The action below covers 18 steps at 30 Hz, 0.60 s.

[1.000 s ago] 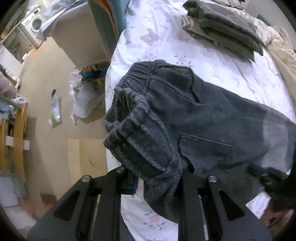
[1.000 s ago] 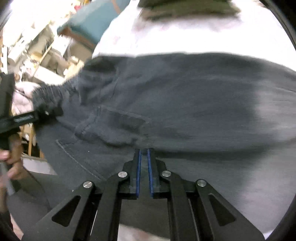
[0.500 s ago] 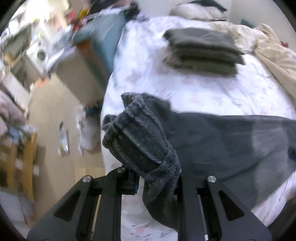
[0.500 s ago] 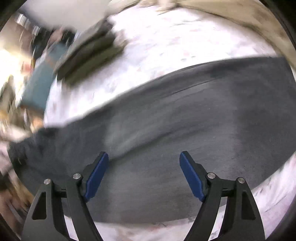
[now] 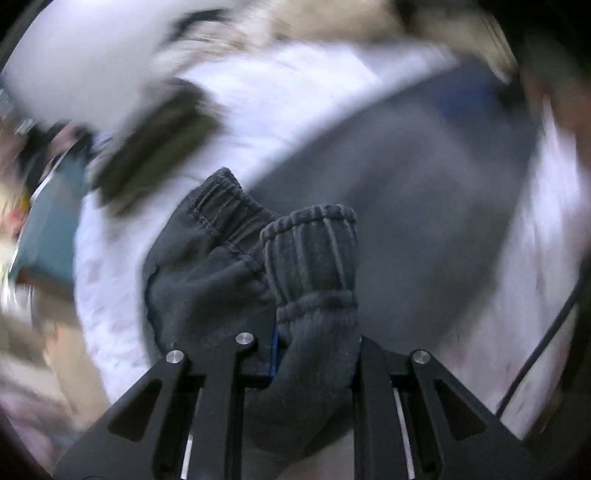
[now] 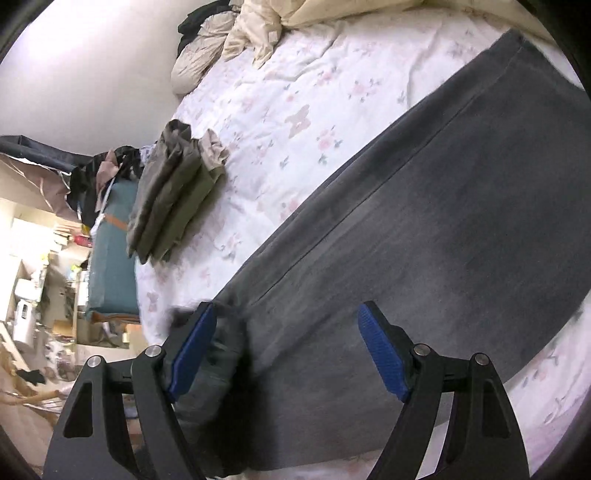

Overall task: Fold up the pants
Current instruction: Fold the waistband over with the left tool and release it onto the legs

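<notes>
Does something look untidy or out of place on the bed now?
Nothing looks damaged. The dark pants lie flat on the sheet, except the waistband, bunched in the left gripper. The folded pile is tidy.

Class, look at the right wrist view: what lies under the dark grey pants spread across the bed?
The dark grey pants lie on a floral bedsheet, which shows around them. Whatever is directly beneath the fabric is covered and cannot be seen.

Bare flowered bed (image 6: 295,110) lies open toward twelve o'clock of the dark pants (image 6: 424,240). A stack of folded clothes (image 6: 173,195) blocks ten o'clock; crumpled bedding (image 6: 255,33) crowds the far edge at twelve.
</notes>
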Tool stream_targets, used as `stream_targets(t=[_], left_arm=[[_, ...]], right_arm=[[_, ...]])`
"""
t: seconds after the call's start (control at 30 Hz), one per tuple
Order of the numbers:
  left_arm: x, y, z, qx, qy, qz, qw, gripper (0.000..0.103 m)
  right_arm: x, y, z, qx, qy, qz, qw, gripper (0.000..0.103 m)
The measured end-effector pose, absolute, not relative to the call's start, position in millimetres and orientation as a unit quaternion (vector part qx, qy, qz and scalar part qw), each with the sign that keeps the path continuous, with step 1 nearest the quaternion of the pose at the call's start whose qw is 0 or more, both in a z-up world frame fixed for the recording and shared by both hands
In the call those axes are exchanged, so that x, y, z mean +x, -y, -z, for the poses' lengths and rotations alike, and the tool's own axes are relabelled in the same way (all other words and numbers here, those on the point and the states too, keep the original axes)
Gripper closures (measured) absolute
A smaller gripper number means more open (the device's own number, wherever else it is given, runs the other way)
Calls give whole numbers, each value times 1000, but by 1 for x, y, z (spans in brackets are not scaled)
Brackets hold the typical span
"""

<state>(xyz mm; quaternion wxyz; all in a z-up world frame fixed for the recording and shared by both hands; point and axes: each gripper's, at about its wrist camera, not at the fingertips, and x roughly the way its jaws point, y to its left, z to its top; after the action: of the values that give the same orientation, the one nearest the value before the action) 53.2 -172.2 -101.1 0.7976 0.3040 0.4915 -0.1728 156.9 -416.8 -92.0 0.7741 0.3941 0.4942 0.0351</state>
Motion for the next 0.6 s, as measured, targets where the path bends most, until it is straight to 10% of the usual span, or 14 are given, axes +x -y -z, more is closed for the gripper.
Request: stream_targets(t=[0.17, 0.23, 0.27, 0.6], left_arm=[[55, 163, 131, 258, -551, 196, 769, 67], [60, 146, 118, 214, -561, 217, 770, 25], [61, 135, 109, 188, -566, 227, 770, 19], [78, -20, 86, 86, -567, 47, 818, 11]], right_arm=[[156, 418, 98, 390, -506, -31, 769, 21], [159, 412, 100, 383, -515, -39, 766, 21], [160, 408, 100, 376, -518, -43, 767, 21], [151, 331, 126, 306, -588, -136, 736, 21]])
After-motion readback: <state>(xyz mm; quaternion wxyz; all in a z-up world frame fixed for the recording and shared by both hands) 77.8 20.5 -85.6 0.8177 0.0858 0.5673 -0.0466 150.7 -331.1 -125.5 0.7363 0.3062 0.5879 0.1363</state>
